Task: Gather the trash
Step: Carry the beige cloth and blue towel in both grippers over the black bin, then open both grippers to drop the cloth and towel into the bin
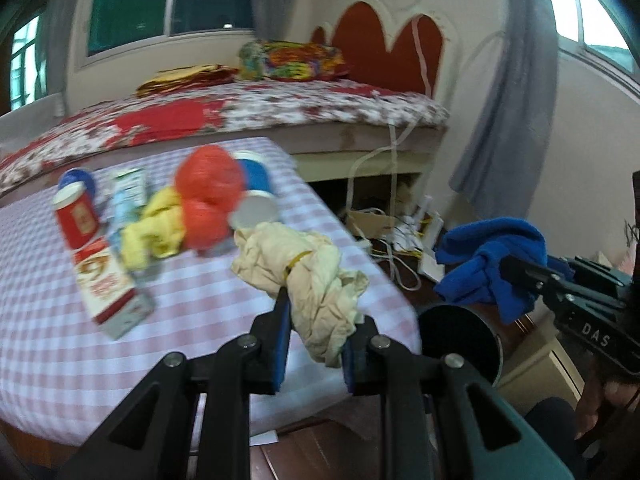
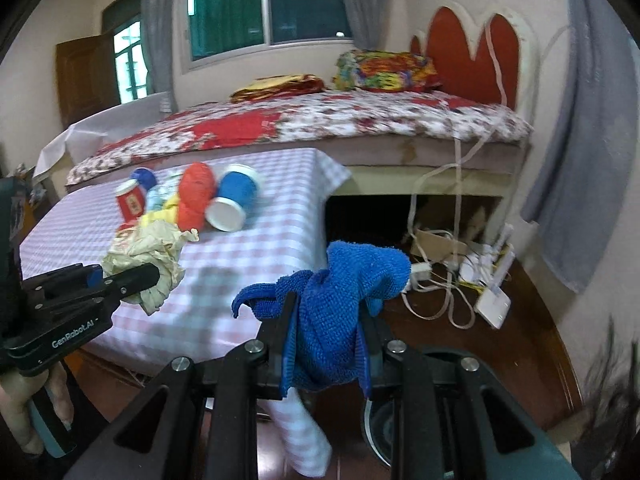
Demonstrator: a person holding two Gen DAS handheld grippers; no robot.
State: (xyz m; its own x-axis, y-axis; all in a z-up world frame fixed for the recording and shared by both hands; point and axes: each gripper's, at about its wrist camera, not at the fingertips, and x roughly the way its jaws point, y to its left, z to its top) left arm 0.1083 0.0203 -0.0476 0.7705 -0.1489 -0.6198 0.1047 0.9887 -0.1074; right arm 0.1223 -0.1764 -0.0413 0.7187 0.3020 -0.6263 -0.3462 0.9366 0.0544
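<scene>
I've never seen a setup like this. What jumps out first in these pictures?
Each gripper is clamped on a bundle: the left gripper holds a crumpled cream wad over the checked table's edge, the right gripper a blue cloth above the dark bin. Farther back on the table lies a bright heap: orange bag, yellow wad, paper cups.

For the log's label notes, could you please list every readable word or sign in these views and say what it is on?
"GenRobot.AI" – side of the left gripper.
"DAS" – side of the right gripper; possibly part of a longer word.
Red cup: gold emblem, unreadable.
Red-and-white carton: print too blurred.
Pale blue pack: print too blurred.
</scene>
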